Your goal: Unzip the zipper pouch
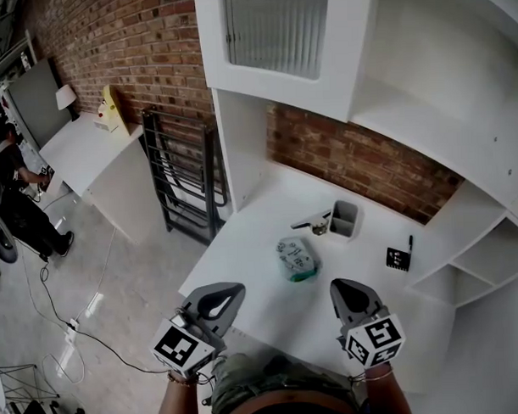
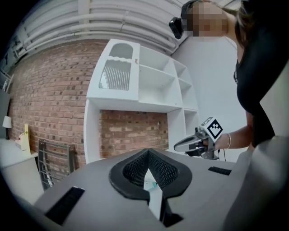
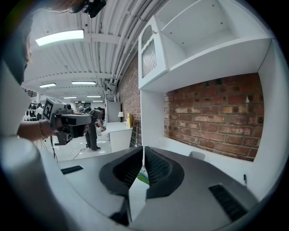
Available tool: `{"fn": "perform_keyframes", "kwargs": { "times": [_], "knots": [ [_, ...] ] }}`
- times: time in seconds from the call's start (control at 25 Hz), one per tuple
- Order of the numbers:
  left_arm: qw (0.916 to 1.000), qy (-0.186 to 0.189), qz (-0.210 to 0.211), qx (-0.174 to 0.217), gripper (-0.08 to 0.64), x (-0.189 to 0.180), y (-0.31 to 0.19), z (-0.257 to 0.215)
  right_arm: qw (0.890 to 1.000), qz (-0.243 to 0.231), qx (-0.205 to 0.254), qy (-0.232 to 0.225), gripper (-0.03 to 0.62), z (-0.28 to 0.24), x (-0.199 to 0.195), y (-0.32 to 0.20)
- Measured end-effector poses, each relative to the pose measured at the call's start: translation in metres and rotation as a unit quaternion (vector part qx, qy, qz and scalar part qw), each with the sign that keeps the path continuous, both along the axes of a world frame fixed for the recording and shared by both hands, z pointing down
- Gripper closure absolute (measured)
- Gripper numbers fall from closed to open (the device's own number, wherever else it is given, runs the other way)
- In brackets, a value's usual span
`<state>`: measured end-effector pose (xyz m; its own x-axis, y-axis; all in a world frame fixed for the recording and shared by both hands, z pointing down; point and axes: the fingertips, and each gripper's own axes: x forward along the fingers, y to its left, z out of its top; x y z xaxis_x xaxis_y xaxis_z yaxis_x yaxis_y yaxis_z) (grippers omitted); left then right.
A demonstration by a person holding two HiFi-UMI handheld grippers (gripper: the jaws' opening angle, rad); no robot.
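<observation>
On desk (image 1: 243,245), pouch (image 1: 296,258) flat; long axis near-to-far

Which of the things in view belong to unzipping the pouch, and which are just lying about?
For the job:
- zipper pouch
- left gripper, jaws shut, empty
- right gripper, jaws shut, empty

Lying about:
- grey holder
- small black card

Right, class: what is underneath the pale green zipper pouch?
The pale green fabric zipper pouch lies flat on the white desk. Only desktop shows at its edges; anything directly beneath it is covered by the pouch itself.
</observation>
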<state>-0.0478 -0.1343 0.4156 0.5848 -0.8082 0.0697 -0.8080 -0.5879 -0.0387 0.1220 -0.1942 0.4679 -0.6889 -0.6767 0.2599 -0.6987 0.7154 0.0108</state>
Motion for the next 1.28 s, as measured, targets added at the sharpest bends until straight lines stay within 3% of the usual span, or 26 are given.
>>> {"fn": "perform_keyframes", "kwargs": {
  "times": [0.2,0.36,0.52,0.88,1.08,1.28],
  "knots": [
    [0.9991,0.041,-0.001,-0.009,0.558,0.002,-0.007,-0.006,1.0,0.0,-0.002,-0.001,0.581,0.001,0.001,-0.003],
    [0.9997,0.025,-0.003,-0.006,0.558,0.003,-0.011,-0.008,1.0,0.007,-0.005,-0.007,0.583,0.002,0.003,-0.006],
    [0.9994,0.034,-0.007,-0.004,0.558,0.001,-0.014,-0.012,1.0,0.007,-0.001,-0.015,0.583,-0.001,0.002,-0.006],
    [0.9998,0.013,-0.01,-0.011,0.558,0.002,-0.015,-0.008,1.0,0.011,0.021,-0.001,0.592,-0.006,0.005,-0.003],
    [0.9998,-0.016,-0.002,-0.011,0.558,0.007,-0.01,-0.002,0.999,0.018,0.03,0.01,0.592,-0.006,0.007,-0.001],
    [0.9998,-0.014,-0.01,-0.01,0.558,0.007,-0.008,-0.003,0.999,0.027,0.033,0.006,0.592,-0.009,0.011,0.002]
  ]
}}
